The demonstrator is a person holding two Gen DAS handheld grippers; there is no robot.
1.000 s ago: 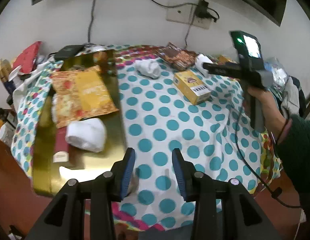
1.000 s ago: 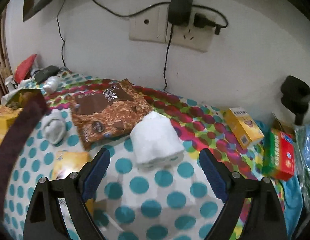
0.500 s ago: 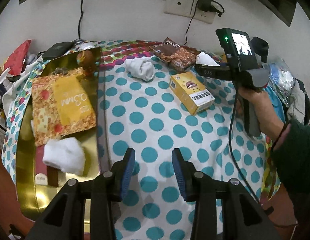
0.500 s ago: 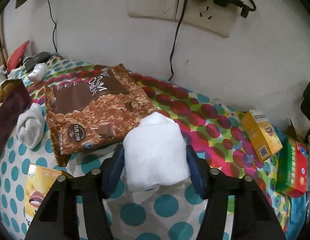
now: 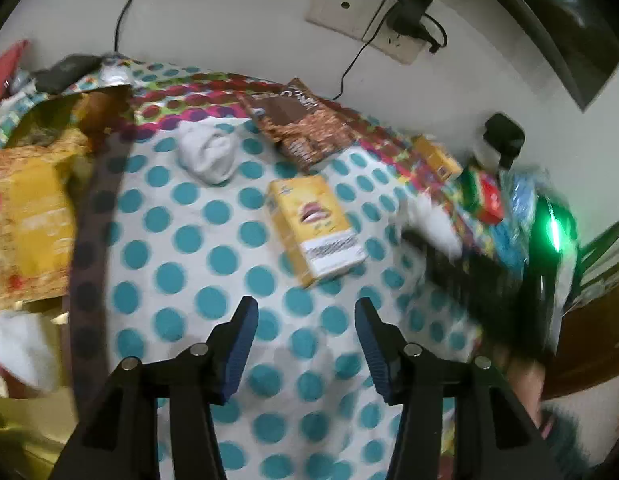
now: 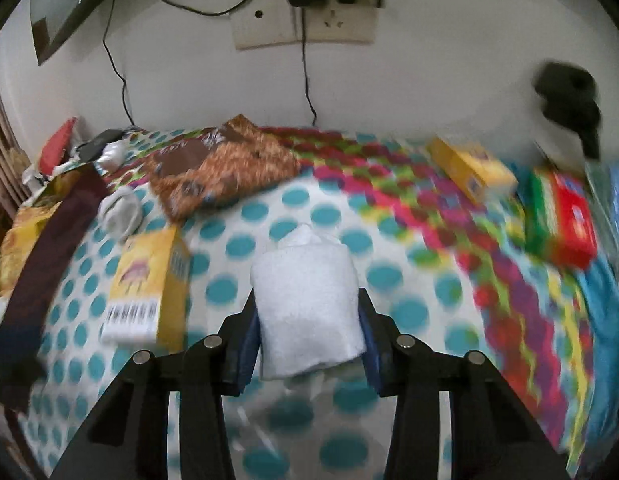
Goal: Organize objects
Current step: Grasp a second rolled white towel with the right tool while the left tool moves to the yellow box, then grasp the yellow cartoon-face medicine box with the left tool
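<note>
Right wrist view: right gripper clamped on a folded white towel, jaws just closed in, blue pads pressing both its sides. Towel's long axis along the fingers, rounded end toward the wall, clear of the polka-dot tablecloth or barely above it; cannot tell through the blur. Just left: yellow box flat on the cloth, barcode end toward the camera. Beyond: brown snack bag, grey-white balled sock, second yellow box, red-green box at right. Left wrist view: left gripper with jaws apart, just opened wider, nothing between them, over bare cloth. Ahead of it the yellow box, long axis roughly away from the camera. Gold tray at left holding an orange-yellow packet and a white bundle.
</note>
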